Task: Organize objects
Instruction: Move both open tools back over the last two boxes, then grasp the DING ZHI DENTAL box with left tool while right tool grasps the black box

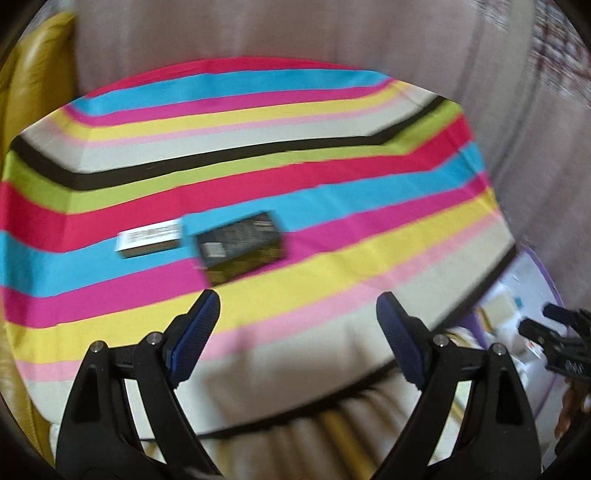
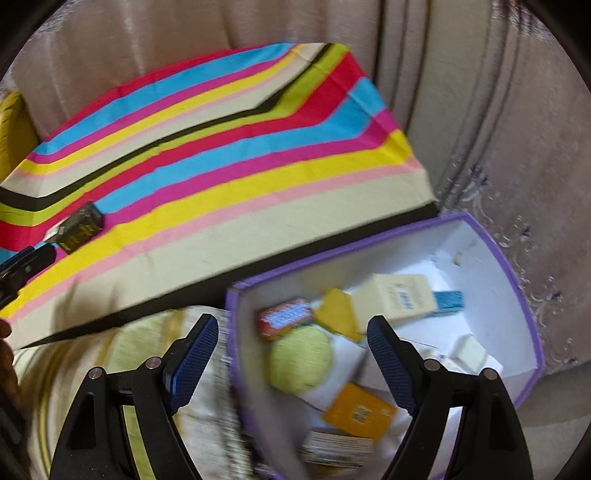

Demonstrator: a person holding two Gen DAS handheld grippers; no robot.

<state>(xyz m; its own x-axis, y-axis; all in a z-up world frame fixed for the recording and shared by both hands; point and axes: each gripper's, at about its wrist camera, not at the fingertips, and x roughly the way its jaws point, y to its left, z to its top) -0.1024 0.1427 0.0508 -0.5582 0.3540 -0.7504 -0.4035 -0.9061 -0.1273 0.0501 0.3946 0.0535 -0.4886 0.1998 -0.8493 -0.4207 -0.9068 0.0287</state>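
A black box (image 1: 242, 246) lies flat on the striped cloth (image 1: 258, 166) covering the counter, its long axis running along the stripes, a white box (image 1: 149, 238) just beside its end. Beige curtains (image 1: 258, 33) hang behind. The left tool (image 1: 297, 314) hovers spread and empty; the right tool (image 2: 291, 339), likewise spread, hangs over a purple-rimmed bin (image 2: 517, 280) of small packets.

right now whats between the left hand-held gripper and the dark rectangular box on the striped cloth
Nothing: in the left wrist view only bare striped cloth lies between the open left hand-held gripper and the dark rectangular box.
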